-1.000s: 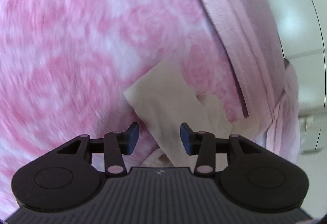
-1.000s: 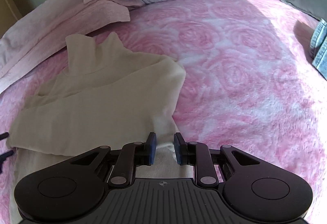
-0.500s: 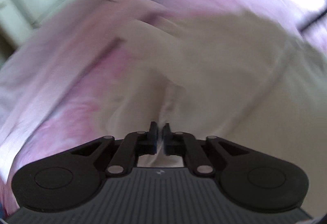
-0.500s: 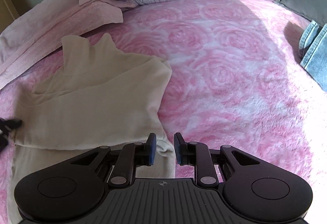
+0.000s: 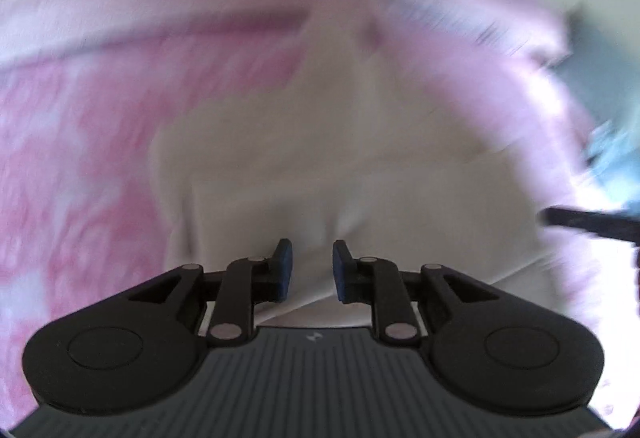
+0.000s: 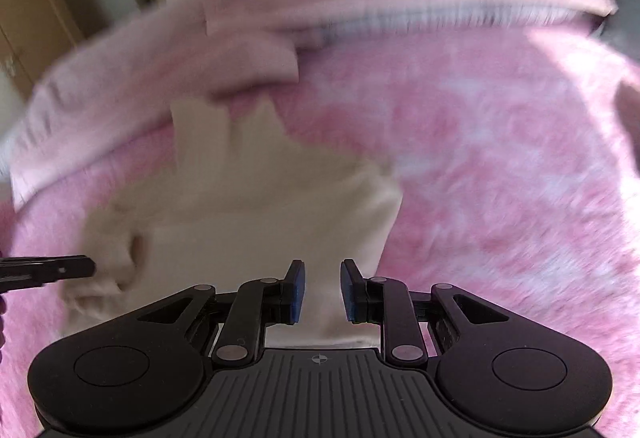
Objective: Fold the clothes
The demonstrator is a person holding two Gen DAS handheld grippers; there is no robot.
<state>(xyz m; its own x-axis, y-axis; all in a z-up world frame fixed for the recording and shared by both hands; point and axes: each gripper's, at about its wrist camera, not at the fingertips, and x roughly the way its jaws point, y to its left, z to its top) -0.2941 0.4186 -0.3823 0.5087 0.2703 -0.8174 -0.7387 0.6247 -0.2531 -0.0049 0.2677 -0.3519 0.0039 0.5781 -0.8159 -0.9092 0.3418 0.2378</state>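
Near the bed's [image 6: 500, 158] left edge, below the pillows, the cream top [image 6: 256, 206] lies collar-away, its hem between both narrowly parted tools, left tool [image 5: 311, 265] easing apart, right tool [image 6: 322, 290] seemingly pinching cloth, though blur leaves contact unsure.

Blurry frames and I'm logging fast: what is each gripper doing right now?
Left gripper: jaws opening, cream sweater bunched between them.
Right gripper: closed on the cream sweater's near edge.
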